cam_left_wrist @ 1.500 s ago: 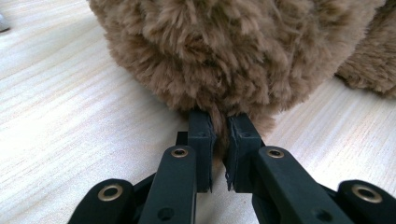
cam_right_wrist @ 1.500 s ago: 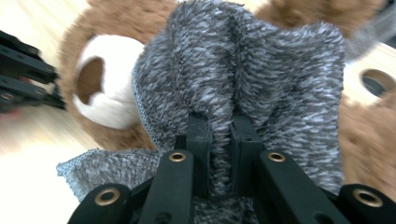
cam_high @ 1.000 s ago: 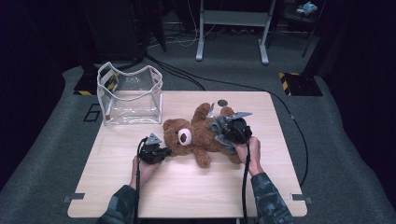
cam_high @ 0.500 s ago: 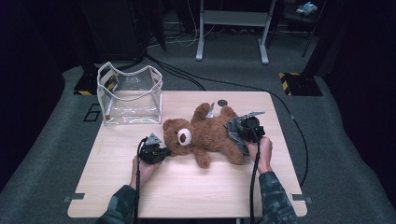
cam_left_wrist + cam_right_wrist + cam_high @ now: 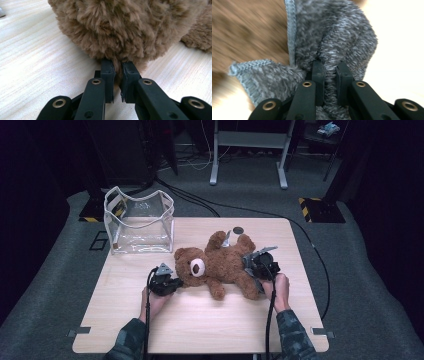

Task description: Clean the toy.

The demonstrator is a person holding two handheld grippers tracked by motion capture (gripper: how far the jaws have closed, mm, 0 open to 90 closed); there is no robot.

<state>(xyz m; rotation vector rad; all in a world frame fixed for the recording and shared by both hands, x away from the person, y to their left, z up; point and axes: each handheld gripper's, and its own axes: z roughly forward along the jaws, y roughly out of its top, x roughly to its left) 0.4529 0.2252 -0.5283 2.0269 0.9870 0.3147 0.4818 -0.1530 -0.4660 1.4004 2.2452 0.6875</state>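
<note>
A brown teddy bear (image 5: 220,265) lies on its back in the middle of the wooden table (image 5: 200,330), head to the left. My left gripper (image 5: 176,282) is at the bear's head, shut on a tuft of its fur (image 5: 120,27); the jaws (image 5: 117,63) pinch the fur low on the head. My right gripper (image 5: 252,270) is at the bear's legs, shut on a fuzzy grey cloth (image 5: 332,32) that bunches between the pads (image 5: 329,65). Blurred brown fur of the bear (image 5: 249,30) lies behind the cloth. A grey scrap (image 5: 227,239) shows between the bear's arms.
A clear plastic bag (image 5: 140,222) stands open at the table's back left corner. A small dark disc (image 5: 238,230) lies near the back edge behind the bear. Cables trail from both grippers over the near edge. A metal stand (image 5: 247,150) is on the floor beyond.
My right gripper has shifted a little toward the near edge and lower, with the grey cloth in it. The left gripper and the bear's head have stayed put.
</note>
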